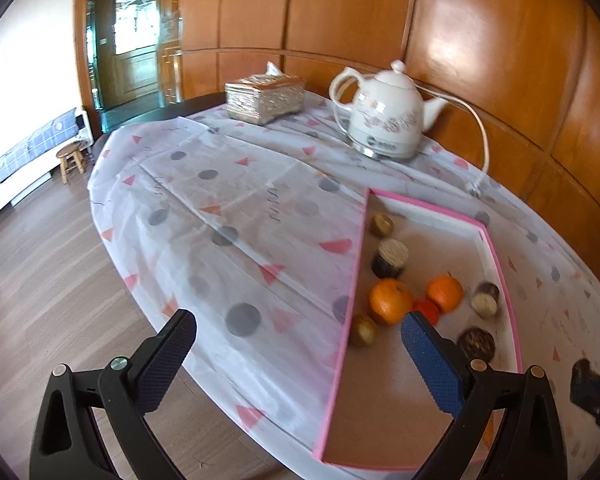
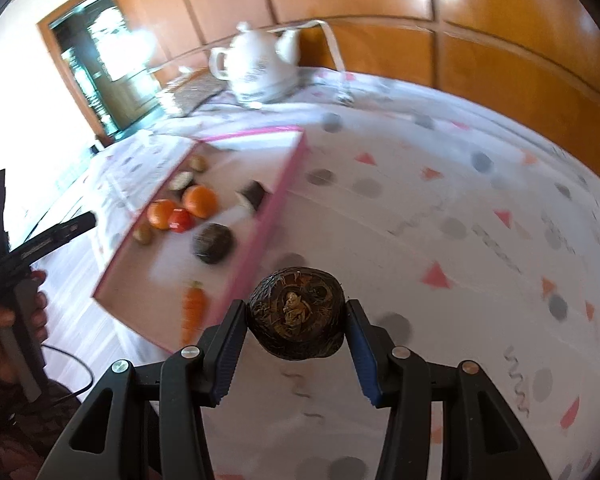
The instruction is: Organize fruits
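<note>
In the pink-rimmed tray (image 1: 496, 240) ahead and to the right of my left tongs (image 1: 296, 340) I count two oranges (image 1: 390, 300), one small red fruit (image 1: 426, 310) wedged between them, two golden-brown round fruits (image 1: 381, 225), three dark fruits (image 1: 390, 258) with pale cut-looking faces or rough skin, and, seen only from my right side, one carrot (image 2: 194, 308) near the tray's closest corner. My left tongs are spread wide and hold nothing, hovering over the tabletop (image 1: 240, 200) edge. My right tongs (image 2: 296, 320) are closed partway around one dark, rough-skinned round fruit (image 2: 298, 312), both pads touching its sides, lifted above the tabletop just right of the tray. Beyond stand one white teapot (image 1: 384, 120) and one tissue box (image 1: 264, 98).
</note>
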`<state>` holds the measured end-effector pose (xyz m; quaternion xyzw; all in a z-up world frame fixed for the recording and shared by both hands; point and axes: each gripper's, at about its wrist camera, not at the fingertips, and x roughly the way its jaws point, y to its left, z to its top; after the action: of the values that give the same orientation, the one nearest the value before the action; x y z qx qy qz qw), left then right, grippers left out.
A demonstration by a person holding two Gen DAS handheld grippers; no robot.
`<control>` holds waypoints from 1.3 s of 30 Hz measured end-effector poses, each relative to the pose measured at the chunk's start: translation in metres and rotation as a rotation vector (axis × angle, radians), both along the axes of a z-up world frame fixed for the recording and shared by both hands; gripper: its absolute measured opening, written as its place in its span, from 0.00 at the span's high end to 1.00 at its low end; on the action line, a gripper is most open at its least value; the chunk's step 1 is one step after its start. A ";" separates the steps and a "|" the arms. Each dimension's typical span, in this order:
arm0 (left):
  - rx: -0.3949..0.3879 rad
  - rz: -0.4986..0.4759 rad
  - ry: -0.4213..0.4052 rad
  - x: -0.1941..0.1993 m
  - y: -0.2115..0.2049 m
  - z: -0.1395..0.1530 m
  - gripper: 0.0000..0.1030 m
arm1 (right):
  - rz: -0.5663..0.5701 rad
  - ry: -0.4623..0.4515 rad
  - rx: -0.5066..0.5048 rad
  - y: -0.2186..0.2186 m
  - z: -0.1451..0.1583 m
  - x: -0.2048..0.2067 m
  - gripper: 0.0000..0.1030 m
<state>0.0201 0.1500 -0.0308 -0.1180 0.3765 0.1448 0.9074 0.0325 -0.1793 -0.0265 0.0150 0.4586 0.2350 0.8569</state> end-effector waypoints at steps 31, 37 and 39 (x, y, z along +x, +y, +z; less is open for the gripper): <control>0.032 0.011 0.017 0.005 0.009 -0.010 0.00 | 0.253 0.049 -0.063 0.137 -0.025 0.035 0.46; 0.046 -0.015 -0.001 0.001 -0.008 -0.003 0.00 | 0.273 0.047 -0.084 0.144 -0.032 0.020 0.46; 0.069 -0.022 -0.009 -0.001 -0.015 0.001 0.00 | 0.254 0.040 -0.106 0.143 -0.035 0.016 0.45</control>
<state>0.0194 0.1354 -0.0297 -0.0830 0.3684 0.1470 0.9142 0.0486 -0.0359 -0.0618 -0.0837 0.4855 0.3167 0.8105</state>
